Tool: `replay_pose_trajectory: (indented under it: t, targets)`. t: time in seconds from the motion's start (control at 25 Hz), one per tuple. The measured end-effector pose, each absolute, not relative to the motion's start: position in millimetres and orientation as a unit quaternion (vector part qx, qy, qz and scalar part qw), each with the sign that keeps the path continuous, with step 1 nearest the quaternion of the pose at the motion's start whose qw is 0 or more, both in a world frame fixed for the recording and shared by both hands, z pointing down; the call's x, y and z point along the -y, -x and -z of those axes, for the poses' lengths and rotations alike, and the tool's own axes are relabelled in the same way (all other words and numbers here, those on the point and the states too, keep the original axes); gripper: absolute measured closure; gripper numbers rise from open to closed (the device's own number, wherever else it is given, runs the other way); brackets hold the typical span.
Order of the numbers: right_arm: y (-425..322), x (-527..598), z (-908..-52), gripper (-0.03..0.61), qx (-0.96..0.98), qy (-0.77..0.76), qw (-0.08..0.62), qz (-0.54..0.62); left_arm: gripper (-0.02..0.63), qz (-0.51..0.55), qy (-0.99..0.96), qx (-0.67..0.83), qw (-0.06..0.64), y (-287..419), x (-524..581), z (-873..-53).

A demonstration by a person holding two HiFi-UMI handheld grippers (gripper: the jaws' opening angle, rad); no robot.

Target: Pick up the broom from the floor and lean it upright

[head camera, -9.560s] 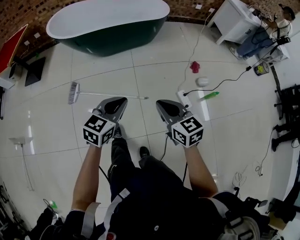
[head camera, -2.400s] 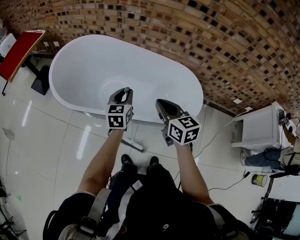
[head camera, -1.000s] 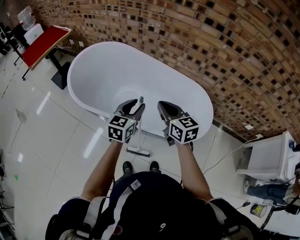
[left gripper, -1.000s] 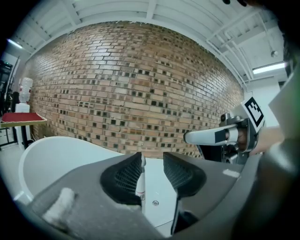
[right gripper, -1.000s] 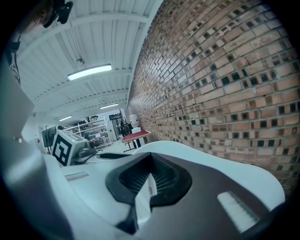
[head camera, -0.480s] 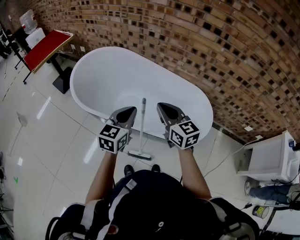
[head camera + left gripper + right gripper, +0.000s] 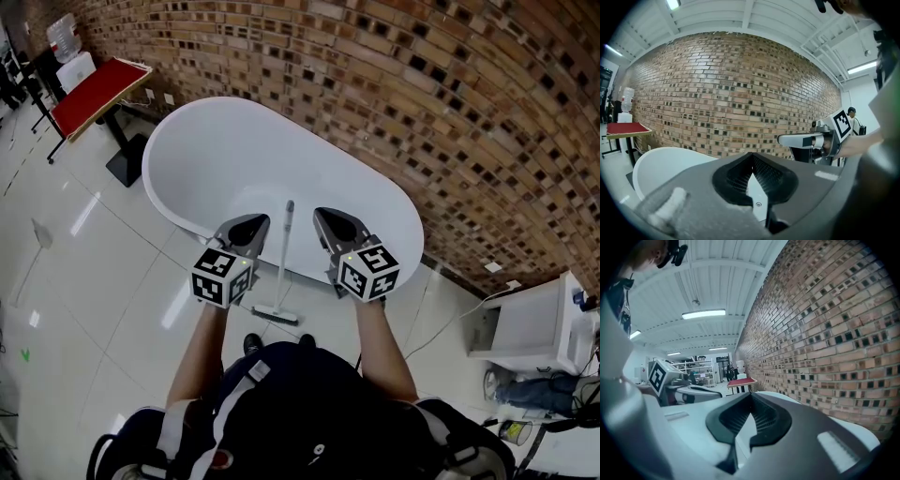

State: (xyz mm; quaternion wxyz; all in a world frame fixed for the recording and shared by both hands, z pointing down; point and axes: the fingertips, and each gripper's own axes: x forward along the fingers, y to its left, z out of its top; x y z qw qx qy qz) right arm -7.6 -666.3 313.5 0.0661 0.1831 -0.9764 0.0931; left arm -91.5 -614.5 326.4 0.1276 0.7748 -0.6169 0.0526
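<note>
Leaning on the bathtub (image 7: 202, 150) between the left gripper (image 7: 251, 223) and right gripper (image 7: 324, 216) (both closed, empty), the broom (image 7: 283, 258) might slide off that slick rim.

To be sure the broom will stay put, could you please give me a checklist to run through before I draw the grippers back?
1. Broom stands upright between the two grippers: ok.
2. It leans against the rim of the white bathtub: ok, as far as the head view shows.
3. Broom head sits flat on the floor tiles: cannot tell.
4. Left gripper is shut, with nothing between its jaws, and clear of the broom: ok.
5. Right gripper is shut, empty and clear of the broom: ok.
</note>
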Motion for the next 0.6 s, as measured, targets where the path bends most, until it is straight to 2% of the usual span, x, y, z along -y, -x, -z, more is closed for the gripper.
replay_pose_trajectory:
  t: [0.6]
  targets:
    - [5.8,667.4,-301.6,0.572,0.979,-0.179,0.063,-0.079,0.614,-0.065,-0.774,0.617,0.126,89.3,617.2,-324.1]
